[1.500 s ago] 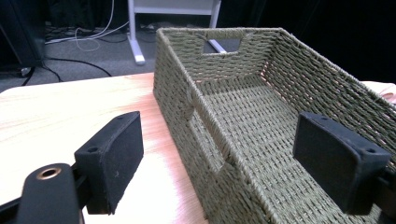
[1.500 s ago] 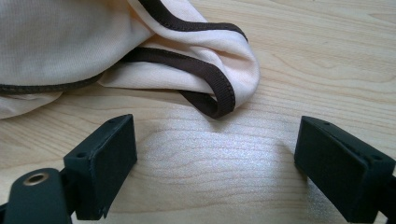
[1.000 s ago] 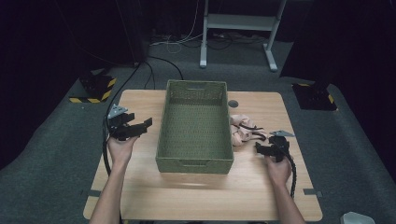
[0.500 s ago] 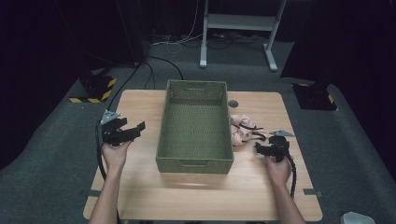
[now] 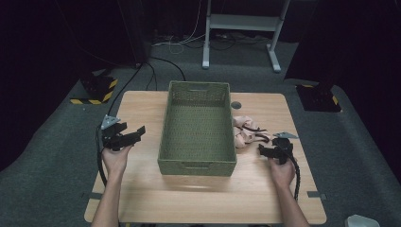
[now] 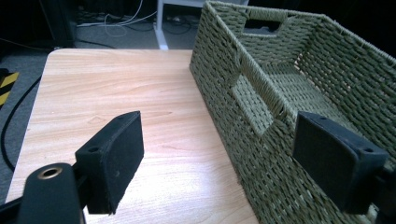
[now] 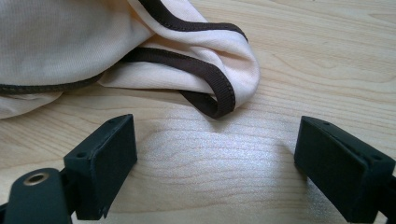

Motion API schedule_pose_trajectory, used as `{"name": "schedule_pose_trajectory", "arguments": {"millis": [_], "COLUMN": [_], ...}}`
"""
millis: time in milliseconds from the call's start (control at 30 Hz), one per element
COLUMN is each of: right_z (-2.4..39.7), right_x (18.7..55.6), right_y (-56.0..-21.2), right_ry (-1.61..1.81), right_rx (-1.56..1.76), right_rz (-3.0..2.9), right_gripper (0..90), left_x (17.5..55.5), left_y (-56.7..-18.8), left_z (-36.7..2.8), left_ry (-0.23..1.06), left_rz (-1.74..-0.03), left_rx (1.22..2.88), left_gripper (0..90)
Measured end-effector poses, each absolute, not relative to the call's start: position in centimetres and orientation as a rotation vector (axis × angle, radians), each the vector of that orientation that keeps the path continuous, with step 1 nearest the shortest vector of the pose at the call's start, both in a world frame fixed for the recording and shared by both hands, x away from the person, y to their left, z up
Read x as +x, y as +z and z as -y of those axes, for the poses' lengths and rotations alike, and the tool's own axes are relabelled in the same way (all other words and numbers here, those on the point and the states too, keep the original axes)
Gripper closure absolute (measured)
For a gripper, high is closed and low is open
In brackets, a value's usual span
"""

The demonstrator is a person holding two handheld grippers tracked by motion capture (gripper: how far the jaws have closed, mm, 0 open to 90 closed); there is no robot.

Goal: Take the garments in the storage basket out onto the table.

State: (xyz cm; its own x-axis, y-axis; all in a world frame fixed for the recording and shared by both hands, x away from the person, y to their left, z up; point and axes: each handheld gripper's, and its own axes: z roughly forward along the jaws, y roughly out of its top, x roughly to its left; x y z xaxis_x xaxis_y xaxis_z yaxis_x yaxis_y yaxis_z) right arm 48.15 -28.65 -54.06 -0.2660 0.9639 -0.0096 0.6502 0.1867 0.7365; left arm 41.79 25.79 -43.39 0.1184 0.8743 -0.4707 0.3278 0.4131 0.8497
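A green woven basket stands in the middle of the wooden table, with nothing inside it. Right of it lies a crumpled pale pink cloth with dark brown trim. My left gripper is held above the table left of the basket, open, its jaws pointing at the basket's side wall. My right gripper sits low on the table right of the basket, open, with the pink cloth just beyond its fingertips and only bare wood between the jaws.
A round dark spot marks the table beyond the cloth. Hazard-striped blocks and cables lie on the grey floor to the far left. A white desk frame stands behind the table.
My left gripper has drifted left and toward the table's near side, away from the basket. The right gripper and the cloth have stayed put.
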Motion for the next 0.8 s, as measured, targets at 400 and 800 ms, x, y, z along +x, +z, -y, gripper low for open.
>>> {"name": "schedule_pose_trajectory", "arguments": {"millis": [400,800], "right_z": [28.7,28.6], "right_x": [48.2,48.1], "right_y": [-54.1,-54.1], "right_ry": [0.865,0.865], "right_rx": [1.508,1.508], "right_rz": [-1.989,-1.989], "right_gripper": [12.6,12.6], "left_x": [41.7,41.8], "left_y": [-44.3,-44.8], "left_z": [-25.7,-25.9], "left_ry": [0.555,0.544], "left_rz": [-1.436,-1.456], "left_rx": [1.138,1.121], "left_gripper": [16.0,16.4]}}
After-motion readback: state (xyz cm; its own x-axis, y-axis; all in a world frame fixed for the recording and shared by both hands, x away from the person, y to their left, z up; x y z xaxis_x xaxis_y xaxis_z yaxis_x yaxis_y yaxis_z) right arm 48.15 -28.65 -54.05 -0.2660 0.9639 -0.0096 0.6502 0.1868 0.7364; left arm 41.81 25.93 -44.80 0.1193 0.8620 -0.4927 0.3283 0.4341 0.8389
